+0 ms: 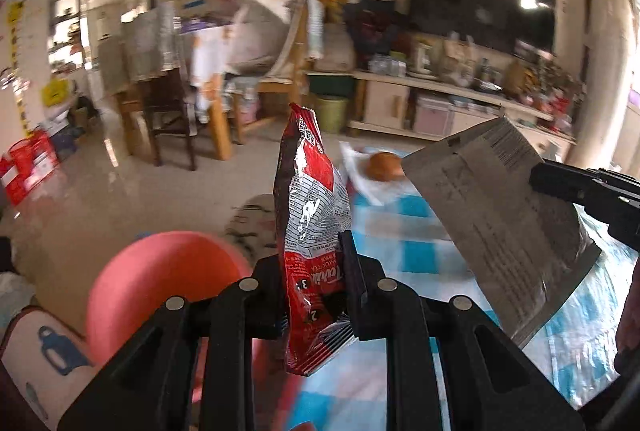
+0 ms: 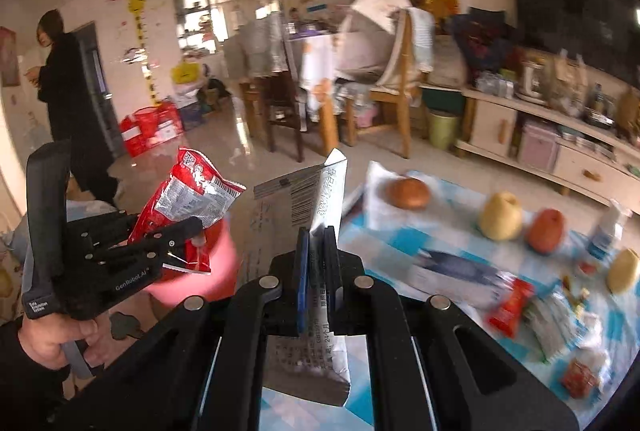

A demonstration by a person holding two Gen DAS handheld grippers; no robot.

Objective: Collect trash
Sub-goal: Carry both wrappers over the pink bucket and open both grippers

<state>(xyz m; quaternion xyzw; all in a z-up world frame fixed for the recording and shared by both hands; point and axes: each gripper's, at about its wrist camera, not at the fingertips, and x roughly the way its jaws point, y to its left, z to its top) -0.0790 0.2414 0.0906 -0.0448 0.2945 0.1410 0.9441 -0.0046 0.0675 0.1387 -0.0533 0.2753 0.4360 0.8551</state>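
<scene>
Pink bin (image 1: 160,279), perhaps, beside checked table (image 1: 404,207)

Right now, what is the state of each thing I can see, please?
Left gripper: shut on red wrapper.
Red wrapper: held upright, above the pink bin.
Right gripper: shut on silver packet.
Silver packet: held up, empty and flat.
Pink bin: open, beside the table.
Fruit: whole, lying on the checked cloth.
Small wrappers: not yet picked up.
</scene>
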